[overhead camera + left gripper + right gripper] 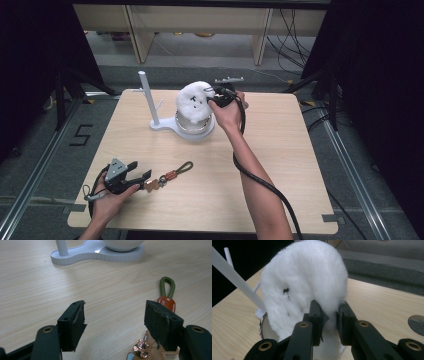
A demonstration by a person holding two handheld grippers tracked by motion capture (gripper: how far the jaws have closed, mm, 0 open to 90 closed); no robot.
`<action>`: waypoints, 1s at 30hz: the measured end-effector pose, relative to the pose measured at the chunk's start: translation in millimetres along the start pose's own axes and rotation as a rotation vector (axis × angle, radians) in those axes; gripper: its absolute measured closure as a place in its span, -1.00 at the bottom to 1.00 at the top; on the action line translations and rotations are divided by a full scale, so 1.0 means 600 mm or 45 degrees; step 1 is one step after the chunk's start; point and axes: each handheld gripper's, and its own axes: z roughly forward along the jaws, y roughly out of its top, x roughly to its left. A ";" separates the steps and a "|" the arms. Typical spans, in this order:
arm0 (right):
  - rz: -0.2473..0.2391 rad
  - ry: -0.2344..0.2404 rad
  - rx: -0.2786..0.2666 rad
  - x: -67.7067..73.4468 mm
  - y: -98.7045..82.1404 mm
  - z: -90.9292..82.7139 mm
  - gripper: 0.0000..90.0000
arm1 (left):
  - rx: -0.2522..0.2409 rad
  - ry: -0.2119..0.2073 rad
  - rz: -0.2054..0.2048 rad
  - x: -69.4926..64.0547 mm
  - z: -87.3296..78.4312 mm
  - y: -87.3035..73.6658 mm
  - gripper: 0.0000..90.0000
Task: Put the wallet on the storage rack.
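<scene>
**Over the white stand: plush pinched, keychain waiting**

On the white stand (172,127), at the bench's (280,165) far middle, a white plush (195,100) sits in the bowl. Right claw (329,315) nearly closed, pinching fur, probably to lift it. Near the stand's front, left claw (115,317) gapes wide, holding nothing, beside the keychain (172,175), likely next grasp.

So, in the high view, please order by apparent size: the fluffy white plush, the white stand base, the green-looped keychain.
1. Fluffy white plush and flat white plastic stand base: look alike, unranked; the plush hides part of the base.
2. Green-looped keychain: smallest.
</scene>
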 end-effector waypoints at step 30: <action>-0.015 -0.017 -0.016 -0.003 -0.011 -0.007 0.03 | 0.001 -0.001 0.002 0.000 0.001 0.000 -0.29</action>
